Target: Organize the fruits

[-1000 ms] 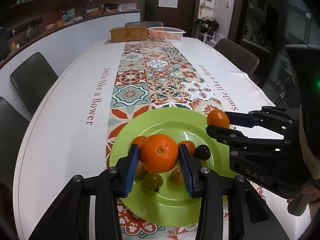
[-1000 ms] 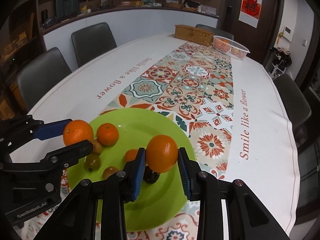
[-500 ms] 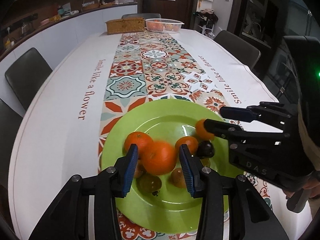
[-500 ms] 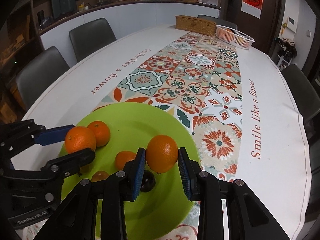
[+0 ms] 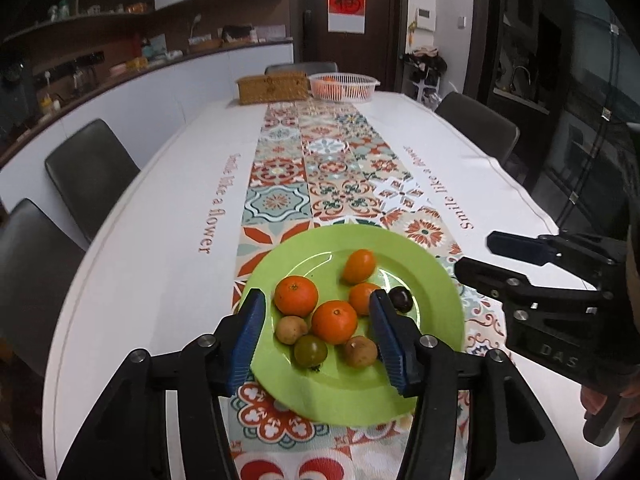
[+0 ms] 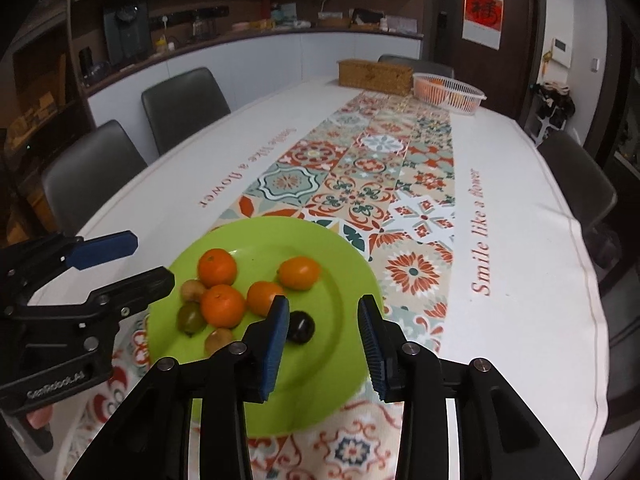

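Both claws hang empty with jaws apart, the left gripper (image 5: 316,332) at the plate's six o'clock, the right gripper (image 6: 322,334) at its four o'clock. The fruits sit gathered on the green plate (image 5: 432,364): four oranges (image 5: 334,321) clustered centre-left, with small brown and green fruits and a dark plum (image 5: 401,299) at three o'clock, probably grouped so nothing rolls off.
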Tool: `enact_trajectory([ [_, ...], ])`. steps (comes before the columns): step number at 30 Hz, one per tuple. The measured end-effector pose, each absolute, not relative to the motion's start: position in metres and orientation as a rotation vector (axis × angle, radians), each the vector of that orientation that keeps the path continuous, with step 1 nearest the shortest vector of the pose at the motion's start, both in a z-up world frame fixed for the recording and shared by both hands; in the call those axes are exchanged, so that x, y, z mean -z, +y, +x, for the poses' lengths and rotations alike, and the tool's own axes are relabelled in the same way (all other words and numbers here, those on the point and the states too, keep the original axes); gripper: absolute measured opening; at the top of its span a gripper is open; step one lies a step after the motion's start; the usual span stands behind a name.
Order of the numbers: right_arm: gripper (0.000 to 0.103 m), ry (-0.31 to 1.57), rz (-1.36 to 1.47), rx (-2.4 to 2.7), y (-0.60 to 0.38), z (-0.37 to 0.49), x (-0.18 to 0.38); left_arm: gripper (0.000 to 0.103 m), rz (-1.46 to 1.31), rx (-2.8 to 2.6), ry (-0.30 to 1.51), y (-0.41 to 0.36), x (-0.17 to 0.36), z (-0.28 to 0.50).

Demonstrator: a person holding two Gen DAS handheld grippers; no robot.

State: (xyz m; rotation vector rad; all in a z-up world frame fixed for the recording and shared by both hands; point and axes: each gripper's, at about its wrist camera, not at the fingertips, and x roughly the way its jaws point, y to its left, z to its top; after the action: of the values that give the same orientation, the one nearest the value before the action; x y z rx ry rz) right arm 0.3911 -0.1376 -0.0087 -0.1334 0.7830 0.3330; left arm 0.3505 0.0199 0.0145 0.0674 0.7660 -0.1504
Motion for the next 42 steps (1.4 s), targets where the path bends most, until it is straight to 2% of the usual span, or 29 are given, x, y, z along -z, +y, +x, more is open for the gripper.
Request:
enact_trajectory([
  [6,0.051,0.712,-0.089,-0.294,-0.154,0.35,-0.017,0.055,0.063,0.122,0.699,0.015,-0.034,0.31],
  [8,0.055,0.689,-0.083,-0.279,-0.159,0.336,-0.024,0.059,0.051,0.111,0.682,0.014,-0.042,0.297],
  [12,0.055,0.652,-0.061,-0.262,-0.168,0.305,-0.037,0.069,0.07,0.084,0.635,0.008,-0.056,0.266],
  [14,0.064,0.636,-0.042,-0.259,-0.173,0.288,-0.042,0.071,0.082,0.068,0.611,0.005,-0.063,0.25],
  [16,0.066,0.616,-0.036,-0.247,-0.177,0.273,-0.047,0.077,0.088,0.058,0.589,0.002,-0.069,0.233],
  [20,0.066,0.593,-0.037,-0.242,-0.184,0.243,-0.054,0.082,0.096,0.054,0.558,-0.002,-0.077,0.203],
  [23,0.074,0.569,-0.046,-0.229,-0.189,0.219,-0.058,0.087,0.103,0.04,0.541,-0.007,-0.08,0.186],
  [28,0.078,0.531,-0.08,-0.198,-0.193,0.187,-0.062,0.093,0.117,0.017,0.524,-0.012,-0.082,0.16],
  [42,0.083,0.513,-0.072,-0.19,-0.199,0.131,-0.06,0.098,0.098,0.021,0.519,-0.014,-0.081,0.11],
])
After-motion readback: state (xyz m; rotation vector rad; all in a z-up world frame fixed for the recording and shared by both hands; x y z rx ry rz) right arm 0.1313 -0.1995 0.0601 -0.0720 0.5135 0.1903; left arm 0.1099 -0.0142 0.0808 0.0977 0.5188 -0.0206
